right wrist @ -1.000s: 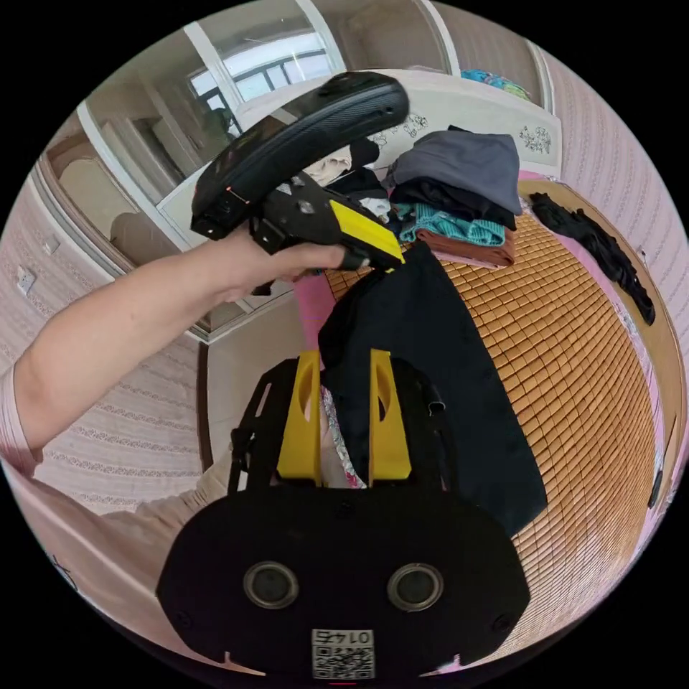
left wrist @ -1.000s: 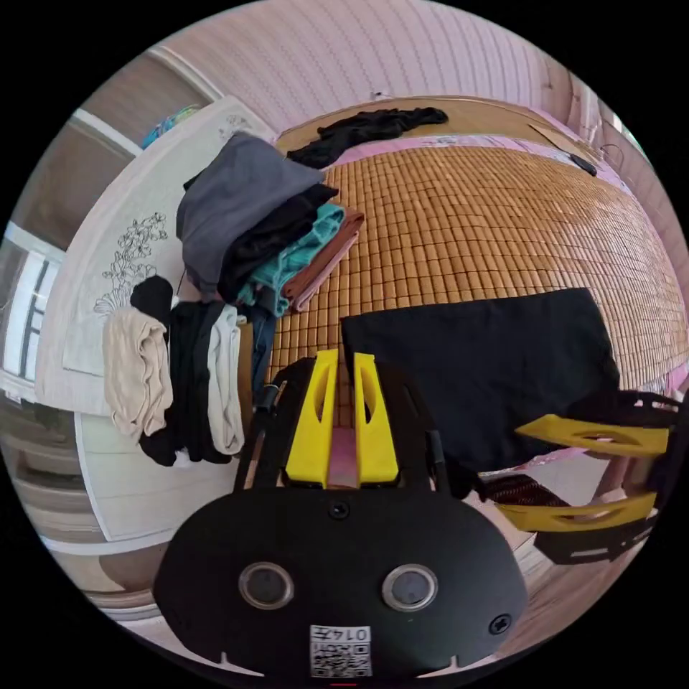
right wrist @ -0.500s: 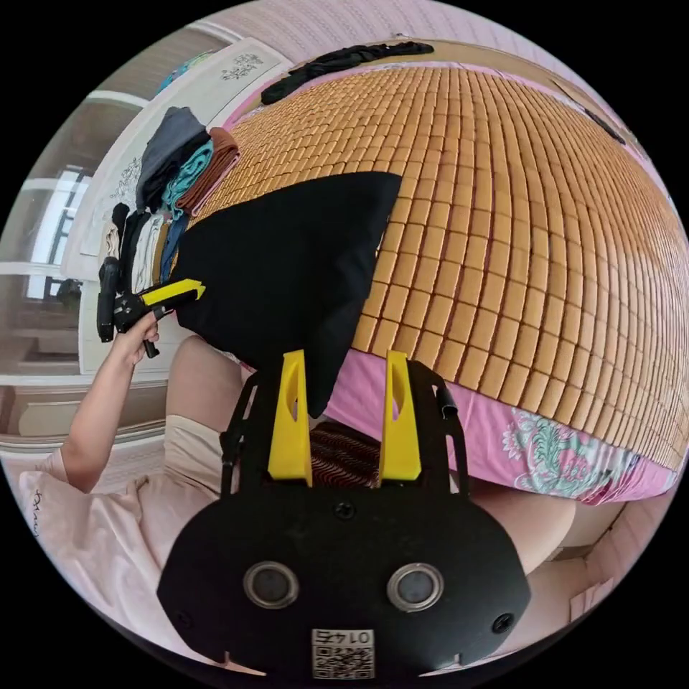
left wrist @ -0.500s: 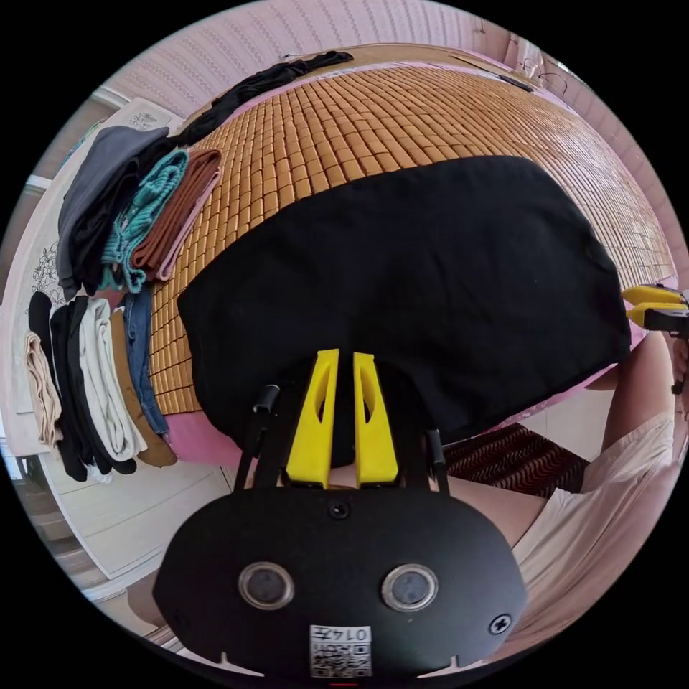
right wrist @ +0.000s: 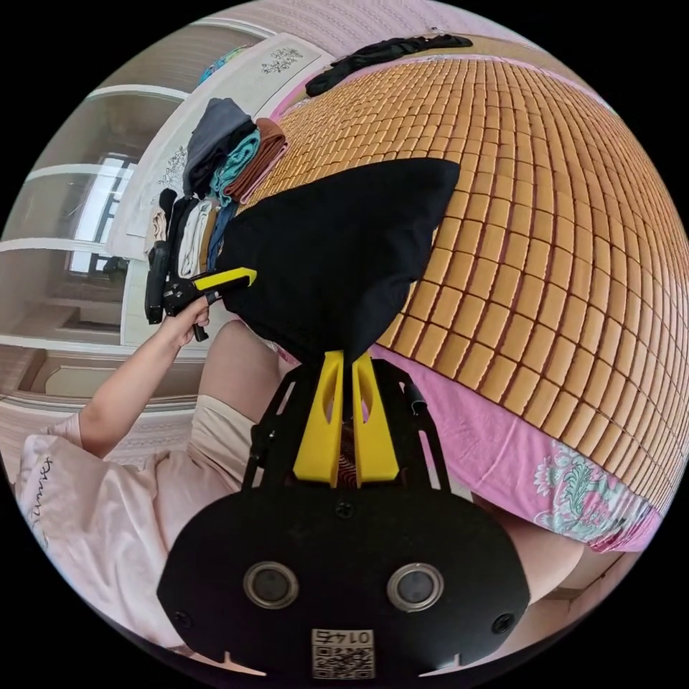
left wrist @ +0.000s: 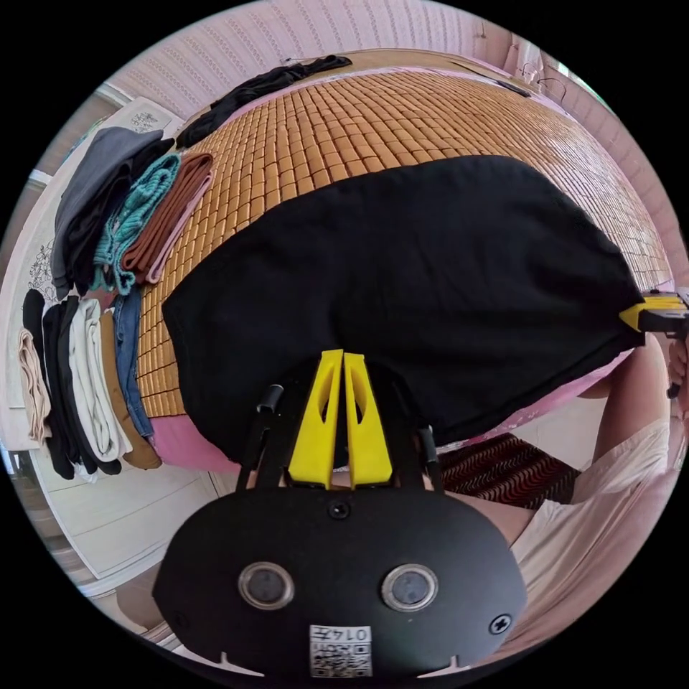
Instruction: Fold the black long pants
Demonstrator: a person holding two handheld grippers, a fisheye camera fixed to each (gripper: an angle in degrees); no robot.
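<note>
Left gripper (left wrist: 343, 359): jaws clamped on black pants' (left wrist: 402, 287) near edge.
Right gripper (right wrist: 344, 359): jaws pinching pants' corner over the bamboo mat (right wrist: 560, 215).

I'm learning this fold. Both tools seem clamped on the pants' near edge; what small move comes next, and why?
Probably lift both corners and carry them toward the far edge. The left tool and right tool each pinch the black pants, which lie flat on the bamboo mat.
</note>
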